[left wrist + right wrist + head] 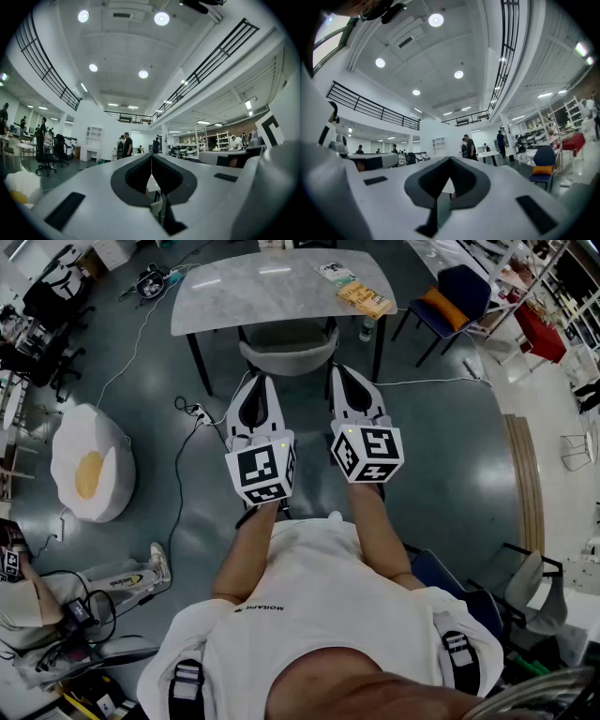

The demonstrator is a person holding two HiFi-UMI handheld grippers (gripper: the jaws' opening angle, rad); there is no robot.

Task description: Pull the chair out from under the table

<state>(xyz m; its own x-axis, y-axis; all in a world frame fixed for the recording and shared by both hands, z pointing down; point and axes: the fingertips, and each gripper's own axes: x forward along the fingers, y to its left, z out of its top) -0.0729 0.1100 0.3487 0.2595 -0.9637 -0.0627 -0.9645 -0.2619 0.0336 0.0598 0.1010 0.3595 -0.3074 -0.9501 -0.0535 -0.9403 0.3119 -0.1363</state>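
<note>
In the head view the grey chair stands tucked under the grey table, with only its curved backrest showing past the table's near edge. My left gripper is held level just short of the backrest's left part and is shut on nothing. Beside it, my right gripper reaches toward the backrest's right part, also shut and empty. Neither is seen touching the chair. In the left gripper view the jaws meet at the tip. The right gripper view shows the same closed tip.
Books lie on the table's right corner, and a bottle stands on the floor below it. A blue chair with an orange cushion is at the right. An egg-shaped beanbag and floor cables lie at the left. People stand far off.
</note>
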